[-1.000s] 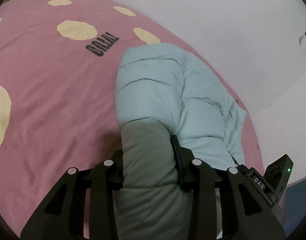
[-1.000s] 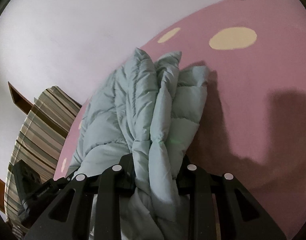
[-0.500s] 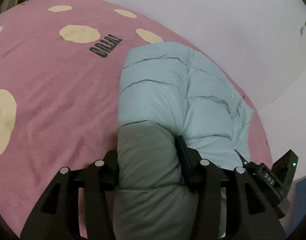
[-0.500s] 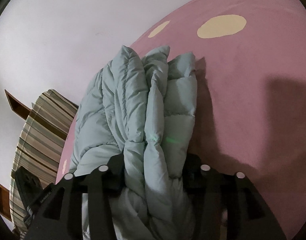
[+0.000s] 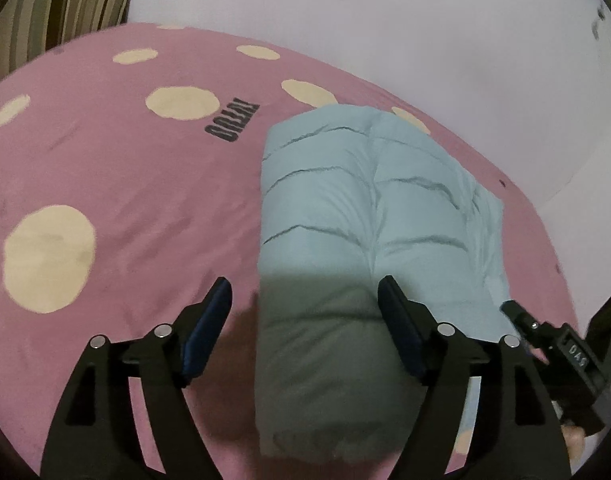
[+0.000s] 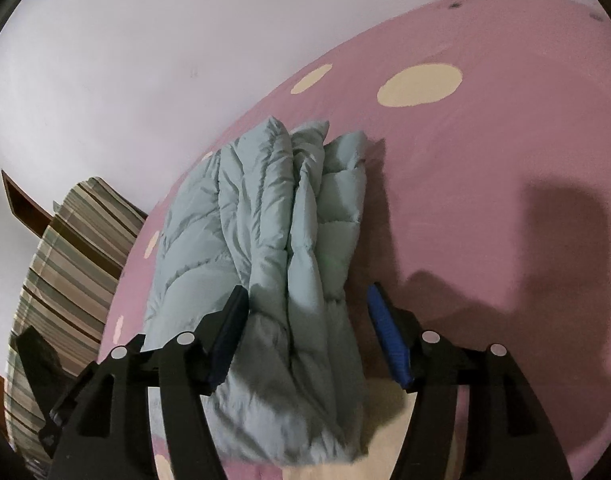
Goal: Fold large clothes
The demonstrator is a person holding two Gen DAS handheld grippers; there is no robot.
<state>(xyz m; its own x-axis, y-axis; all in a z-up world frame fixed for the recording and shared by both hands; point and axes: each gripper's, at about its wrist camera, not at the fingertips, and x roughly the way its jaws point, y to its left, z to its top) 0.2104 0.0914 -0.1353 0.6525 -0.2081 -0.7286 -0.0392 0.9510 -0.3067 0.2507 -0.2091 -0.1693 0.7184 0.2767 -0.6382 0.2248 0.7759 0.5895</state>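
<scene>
A pale blue puffer jacket point(image 5: 369, 208) lies folded in a thick bundle on the pink bedspread point(image 5: 125, 200) with cream dots. My left gripper point(image 5: 305, 284) straddles its near end. The jaws are opening wide; the left pad point(image 5: 207, 328) stands clear of the fabric and the right pad point(image 5: 401, 328) sits at its side. In the right wrist view the jacket's stacked folds point(image 6: 281, 216) run away from me. My right gripper point(image 6: 305, 290) straddles that end with its jaws opening, the right pad point(image 6: 385, 336) clear of the cloth. Neither gripper pinches the jacket.
A striped pillow point(image 6: 65, 264) lies at the head of the bed beside a wooden headboard point(image 6: 21, 204). A white wall point(image 5: 385, 20) runs along the far side of the bed. Black lettering point(image 5: 233, 120) is printed on the bedspread. The right gripper's body point(image 5: 565, 356) shows low right.
Both grippers were shut on the jacket's ends; their jaws have since spread apart and let go. Both have drawn back a little, and the jacket rests on the bed.
</scene>
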